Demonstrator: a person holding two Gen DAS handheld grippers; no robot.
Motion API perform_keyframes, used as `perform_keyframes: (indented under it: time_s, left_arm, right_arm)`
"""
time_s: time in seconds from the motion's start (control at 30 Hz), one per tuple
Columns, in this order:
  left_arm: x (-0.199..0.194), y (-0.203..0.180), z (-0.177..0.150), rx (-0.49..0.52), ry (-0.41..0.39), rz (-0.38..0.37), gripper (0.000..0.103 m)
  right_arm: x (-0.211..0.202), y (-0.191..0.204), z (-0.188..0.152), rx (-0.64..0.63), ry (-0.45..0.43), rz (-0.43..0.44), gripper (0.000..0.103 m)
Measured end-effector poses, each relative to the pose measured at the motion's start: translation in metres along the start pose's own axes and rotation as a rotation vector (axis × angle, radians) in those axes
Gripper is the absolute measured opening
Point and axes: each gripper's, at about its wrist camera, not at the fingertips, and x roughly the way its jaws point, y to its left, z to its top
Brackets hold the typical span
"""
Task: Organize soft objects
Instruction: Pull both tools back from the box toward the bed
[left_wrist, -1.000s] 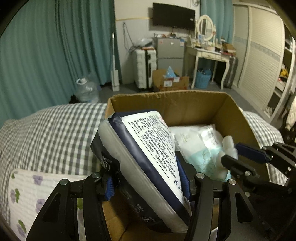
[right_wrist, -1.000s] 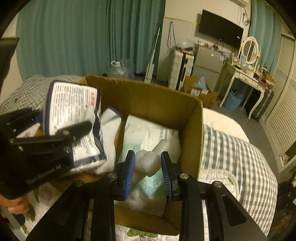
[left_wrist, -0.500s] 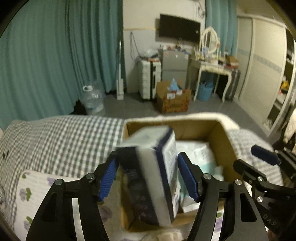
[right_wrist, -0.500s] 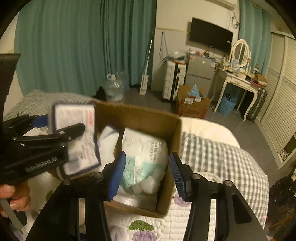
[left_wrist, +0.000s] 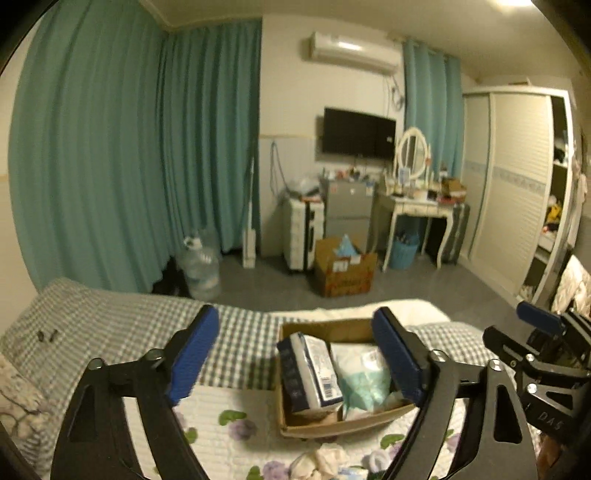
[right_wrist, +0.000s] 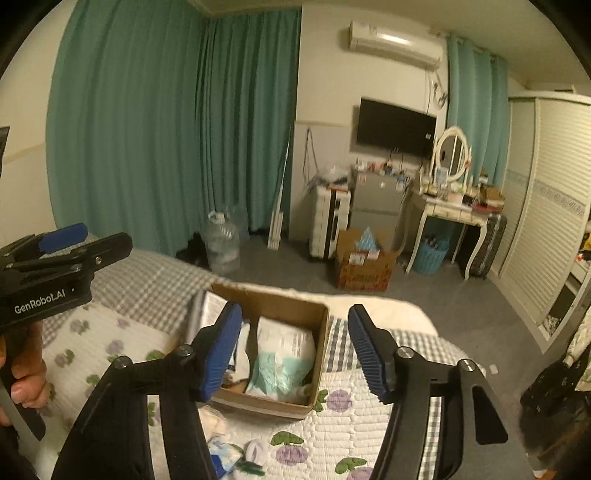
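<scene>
A cardboard box (left_wrist: 306, 430) stands on the bed, also in the right wrist view (right_wrist: 321, 332). In it a navy and white soft pack (left_wrist: 312, 373) stands on edge beside a white and mint pack (left_wrist: 364, 380), which also shows in the right wrist view (right_wrist: 282, 360). My left gripper (left_wrist: 295, 354) is open and empty, raised above and behind the box. My right gripper (right_wrist: 291, 350) is open and empty, also raised. Small soft items (left_wrist: 325, 461) lie on the quilt in front of the box, also seen in the right wrist view (right_wrist: 229, 454).
The bed has a grey checked cover (left_wrist: 122, 325) and a white floral quilt (right_wrist: 332, 435). Beyond it are a water jug (left_wrist: 199, 266), a second cardboard box (left_wrist: 343, 273), a dresser with mirror (left_wrist: 413, 206) and wardrobes (left_wrist: 517, 192).
The left gripper let go of the navy and white pack, which now stands in the box. The right gripper opened off the white pack. Both grippers rose and pulled back from the box.
</scene>
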Motion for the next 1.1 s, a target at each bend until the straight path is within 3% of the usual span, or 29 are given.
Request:
perform_keyframes:
  time_s: [0.17, 0.3, 0.53, 0.67, 1.1]
  left_arm:
    - [-0.056, 0.012, 0.006, -0.012, -0.087, -0.002, 0.098]
    - [-0.098, 0.017, 0.005, -0.013, -0.142, -0.004, 0.098]
    - [-0.147, 0.028, -0.002, -0.013, -0.210, 0.004, 0.103]
    - [-0.163, 0.028, -0.010, -0.013, -0.229, 0.013, 0.103]
    - [-0.149, 0.023, -0.034, -0.016, -0.197, 0.021, 0.103]
  right_arm:
    - [-0.062, 0.014, 0.011, -0.005, -0.082, -0.007, 0.074]
    - [-0.110, 0.023, 0.015, -0.002, -0.142, -0.013, 0.086]
    - [-0.171, 0.038, 0.013, -0.015, -0.196, -0.022, 0.095]
    - [-0.189, 0.045, 0.010, -0.027, -0.197, -0.023, 0.103]
    - [-0.201, 0.050, -0.014, -0.012, -0.150, -0.001, 0.103]
